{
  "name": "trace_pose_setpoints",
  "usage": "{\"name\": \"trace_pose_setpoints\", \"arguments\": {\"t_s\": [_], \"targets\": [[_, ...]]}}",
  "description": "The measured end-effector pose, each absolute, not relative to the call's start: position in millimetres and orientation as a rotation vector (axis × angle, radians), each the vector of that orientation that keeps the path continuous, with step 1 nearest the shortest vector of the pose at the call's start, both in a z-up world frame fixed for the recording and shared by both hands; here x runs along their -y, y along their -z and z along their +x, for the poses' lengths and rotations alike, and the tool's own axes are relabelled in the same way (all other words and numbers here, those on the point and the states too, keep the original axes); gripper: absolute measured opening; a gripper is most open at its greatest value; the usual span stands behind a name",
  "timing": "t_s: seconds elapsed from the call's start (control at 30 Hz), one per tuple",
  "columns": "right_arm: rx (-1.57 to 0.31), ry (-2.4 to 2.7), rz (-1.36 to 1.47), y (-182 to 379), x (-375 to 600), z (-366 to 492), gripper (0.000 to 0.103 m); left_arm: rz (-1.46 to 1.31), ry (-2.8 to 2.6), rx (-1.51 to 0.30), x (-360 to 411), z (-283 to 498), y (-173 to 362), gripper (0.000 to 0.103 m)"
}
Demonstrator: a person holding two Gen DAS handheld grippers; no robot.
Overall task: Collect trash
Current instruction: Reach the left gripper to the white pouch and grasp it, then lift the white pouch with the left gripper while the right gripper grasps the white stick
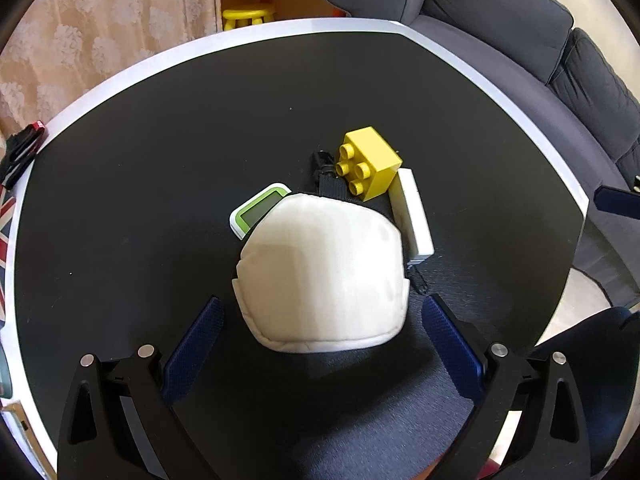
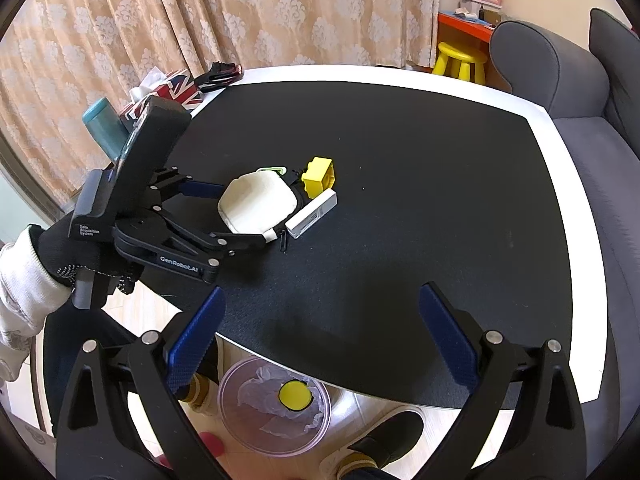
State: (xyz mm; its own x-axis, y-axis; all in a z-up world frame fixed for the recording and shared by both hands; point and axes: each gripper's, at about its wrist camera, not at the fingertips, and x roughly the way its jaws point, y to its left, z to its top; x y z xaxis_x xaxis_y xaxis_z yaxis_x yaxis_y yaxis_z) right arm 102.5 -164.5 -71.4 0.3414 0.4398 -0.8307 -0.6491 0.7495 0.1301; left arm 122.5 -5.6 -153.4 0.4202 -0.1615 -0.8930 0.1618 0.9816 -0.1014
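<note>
Just one white mask [image 1: 320, 276], two spread claws.

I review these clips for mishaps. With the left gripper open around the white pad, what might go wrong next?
1. The white pad overlaps the green-framed gadget and touches the white box; lifting may drag them.
2. The left gripper looks barely wider than the pad, so a finger could catch its edge.
</note>
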Motion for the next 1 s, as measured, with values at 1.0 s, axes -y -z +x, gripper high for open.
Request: {"name": "trace_pose_setpoints", "arguments": {"t_s": [1.0], "targets": [[-1.005,-0.737,-0.246,84,142,123,0.095,-0.02,0.191,-1.013,-5,102,113,0.07]]}}
